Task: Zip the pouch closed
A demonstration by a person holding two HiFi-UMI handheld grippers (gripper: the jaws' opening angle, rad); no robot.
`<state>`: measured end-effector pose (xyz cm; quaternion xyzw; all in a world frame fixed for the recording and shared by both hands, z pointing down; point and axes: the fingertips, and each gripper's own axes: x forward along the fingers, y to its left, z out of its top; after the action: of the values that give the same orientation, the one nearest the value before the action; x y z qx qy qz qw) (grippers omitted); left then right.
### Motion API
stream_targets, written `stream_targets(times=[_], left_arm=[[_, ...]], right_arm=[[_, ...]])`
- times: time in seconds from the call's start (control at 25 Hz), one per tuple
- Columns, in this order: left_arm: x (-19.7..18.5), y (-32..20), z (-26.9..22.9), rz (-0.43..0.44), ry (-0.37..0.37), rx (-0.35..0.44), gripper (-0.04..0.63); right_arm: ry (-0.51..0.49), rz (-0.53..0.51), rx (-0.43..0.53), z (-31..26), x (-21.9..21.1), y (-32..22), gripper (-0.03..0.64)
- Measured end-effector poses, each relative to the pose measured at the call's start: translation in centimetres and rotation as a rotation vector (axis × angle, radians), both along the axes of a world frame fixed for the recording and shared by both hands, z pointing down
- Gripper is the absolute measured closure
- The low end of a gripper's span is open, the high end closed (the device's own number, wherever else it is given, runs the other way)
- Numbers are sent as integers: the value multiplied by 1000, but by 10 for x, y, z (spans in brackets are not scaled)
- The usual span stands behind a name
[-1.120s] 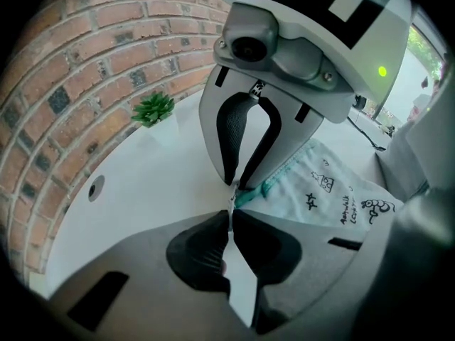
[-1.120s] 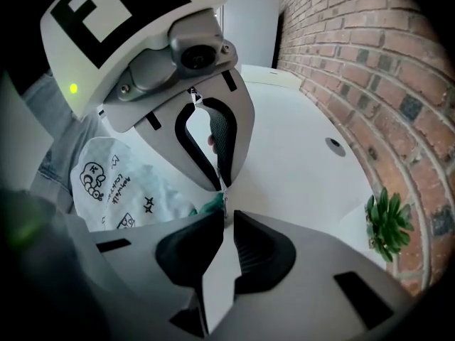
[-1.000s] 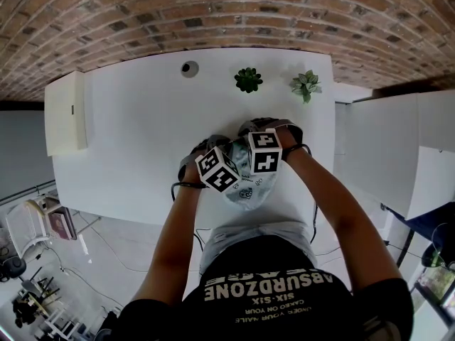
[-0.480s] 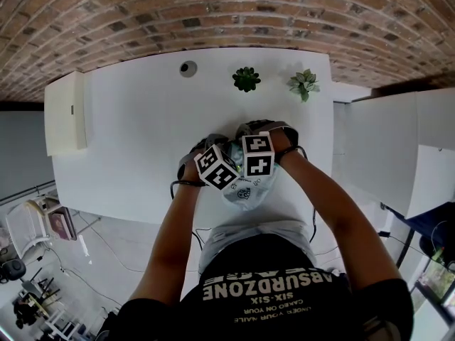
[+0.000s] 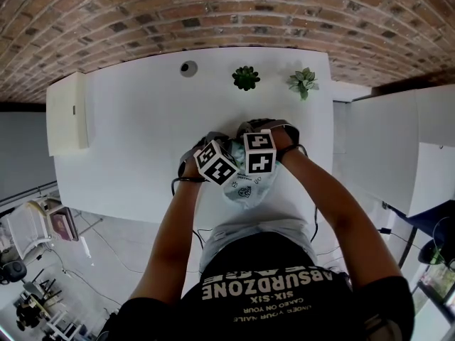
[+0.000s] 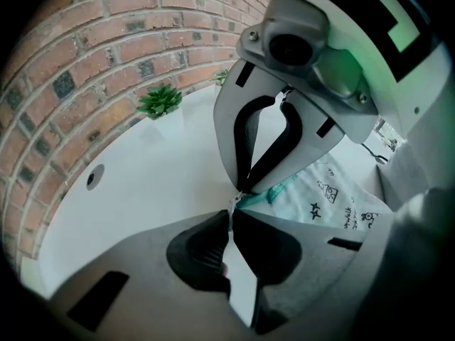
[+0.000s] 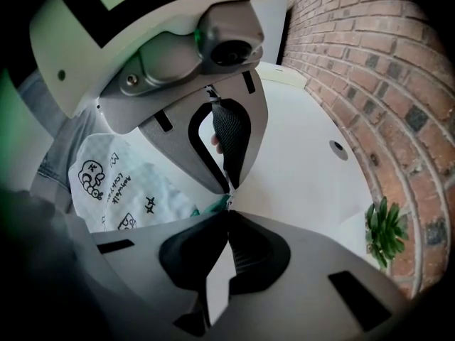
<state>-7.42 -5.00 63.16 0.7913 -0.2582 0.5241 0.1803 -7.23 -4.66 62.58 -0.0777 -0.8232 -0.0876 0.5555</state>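
A white pouch (image 5: 247, 188) printed with small doodles lies on the white table (image 5: 142, 133) near its front edge. Its teal zipper (image 6: 269, 196) runs to the end where both grippers meet. In the head view the marker cubes hide both tips. My left gripper (image 6: 231, 217) is shut on the pouch's end by the zipper. My right gripper (image 7: 227, 212) faces it tip to tip, and its jaws are closing tight on the small silvery zipper pull (image 7: 227, 196). The rest of the pouch (image 7: 121, 190) lies flat behind the tips.
Two small potted plants (image 5: 246, 78) (image 5: 303, 82) stand at the table's far edge beside a round cable hole (image 5: 188, 68). Behind them is a brick wall. A white box (image 5: 67, 112) adjoins the table's left end, and white furniture (image 5: 384, 148) stands to the right.
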Motion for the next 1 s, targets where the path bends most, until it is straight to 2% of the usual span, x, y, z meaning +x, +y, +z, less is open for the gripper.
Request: stream_targets(times=[0.48, 1.0], left_arm=[[-2, -1, 2, -37, 18, -7, 571], [-1, -1, 1, -65, 35, -21, 571]], right_arm=[[-7, 64, -56, -4, 1, 1, 615], [-8, 69, -84, -5, 5, 3, 615]])
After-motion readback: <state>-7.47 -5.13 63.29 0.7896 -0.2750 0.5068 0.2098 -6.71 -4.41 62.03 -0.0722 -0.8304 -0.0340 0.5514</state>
